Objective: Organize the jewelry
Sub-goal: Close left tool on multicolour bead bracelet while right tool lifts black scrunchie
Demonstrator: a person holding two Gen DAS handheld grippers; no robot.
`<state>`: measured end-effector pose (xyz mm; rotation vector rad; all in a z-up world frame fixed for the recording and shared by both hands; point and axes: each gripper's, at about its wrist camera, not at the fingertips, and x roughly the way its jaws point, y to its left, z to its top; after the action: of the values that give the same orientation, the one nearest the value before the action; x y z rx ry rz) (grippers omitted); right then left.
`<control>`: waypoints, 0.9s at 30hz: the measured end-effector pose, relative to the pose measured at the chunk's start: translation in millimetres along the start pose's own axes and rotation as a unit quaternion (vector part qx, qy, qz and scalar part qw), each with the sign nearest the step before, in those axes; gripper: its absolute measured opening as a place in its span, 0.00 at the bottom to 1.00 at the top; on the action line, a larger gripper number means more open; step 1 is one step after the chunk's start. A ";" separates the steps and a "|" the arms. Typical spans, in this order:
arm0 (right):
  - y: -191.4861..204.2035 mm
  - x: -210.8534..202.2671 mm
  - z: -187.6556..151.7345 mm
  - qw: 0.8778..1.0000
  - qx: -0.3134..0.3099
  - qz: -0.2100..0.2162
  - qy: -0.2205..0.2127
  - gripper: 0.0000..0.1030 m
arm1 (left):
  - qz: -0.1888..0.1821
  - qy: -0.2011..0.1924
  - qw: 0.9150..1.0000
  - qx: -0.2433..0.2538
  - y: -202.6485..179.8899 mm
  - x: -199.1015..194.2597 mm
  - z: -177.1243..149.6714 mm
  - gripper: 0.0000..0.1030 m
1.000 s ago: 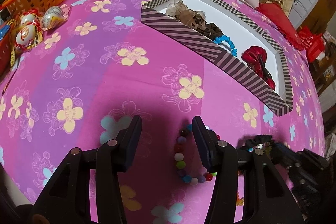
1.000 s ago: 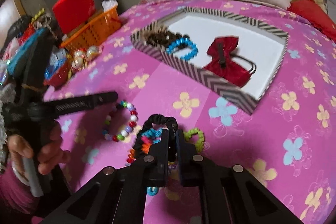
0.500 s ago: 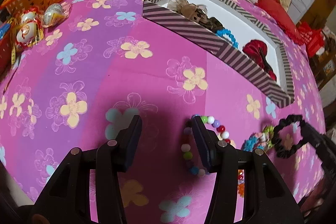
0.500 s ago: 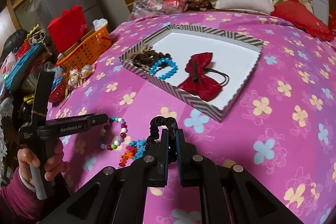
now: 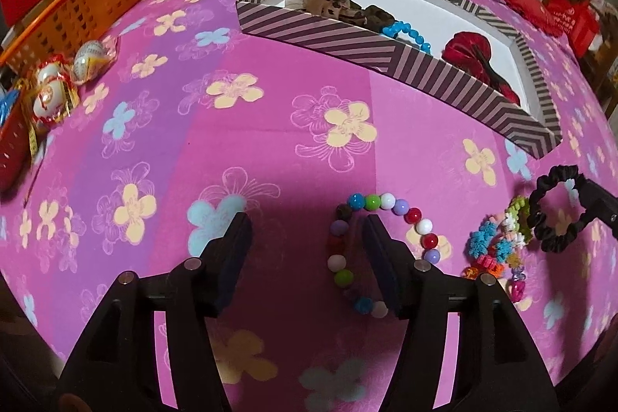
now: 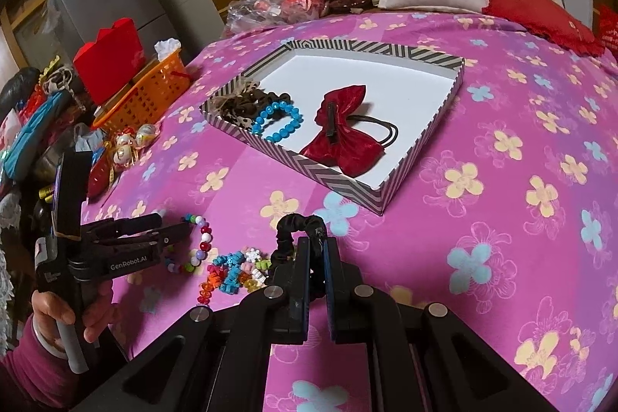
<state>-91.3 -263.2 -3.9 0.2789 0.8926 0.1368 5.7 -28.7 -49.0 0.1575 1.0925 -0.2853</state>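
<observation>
A pink flowered bedspread fills the room's middle. Lower left, the left gripper is opening, one finger inside the bead bracelet; it could drag the beads. Centre, the right gripper pinches a black scrunchie, which might catch the striped tray rim. Open bedspread lies to the right.

A bed spread with a pink floral sheet carries everything. On it lies a striped tray. Nearer than the tray lie a multicoloured bead bracelet and a heap of small colourful hair ties. Left of the tray rest wrapped eggs and an orange basket.
</observation>
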 end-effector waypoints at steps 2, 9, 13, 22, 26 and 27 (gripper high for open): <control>0.0 0.4 0.1 1.000 0.000 0.000 0.000 0.06 | 0.007 0.000 1.000 0.003 -1.2 0.5 0.2 0.59; -6.2 1.6 0.3 1.000 0.009 0.003 -0.003 0.06 | 0.012 -0.003 1.000 -0.006 8.2 -0.4 4.3 0.59; -8.1 1.4 0.6 1.000 0.012 0.003 -0.004 0.06 | 0.017 -0.005 1.000 0.021 -1.8 1.7 1.2 0.60; -5.5 -0.2 1.1 1.000 0.009 0.007 -0.006 0.06 | -0.020 -0.005 1.000 0.020 -1.7 3.2 7.3 0.11; -2.0 -2.8 1.5 1.000 0.006 0.009 -0.009 0.06 | -0.049 0.001 0.999 -0.005 5.1 2.0 7.5 0.08; -1.3 -4.3 1.7 1.000 0.006 0.010 -0.011 0.06 | -0.056 0.002 0.998 -0.011 6.1 1.5 7.3 0.08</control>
<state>-92.6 -265.7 0.0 0.2997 0.8693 0.1461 14.4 -25.0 -47.1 0.0781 1.1098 -0.3739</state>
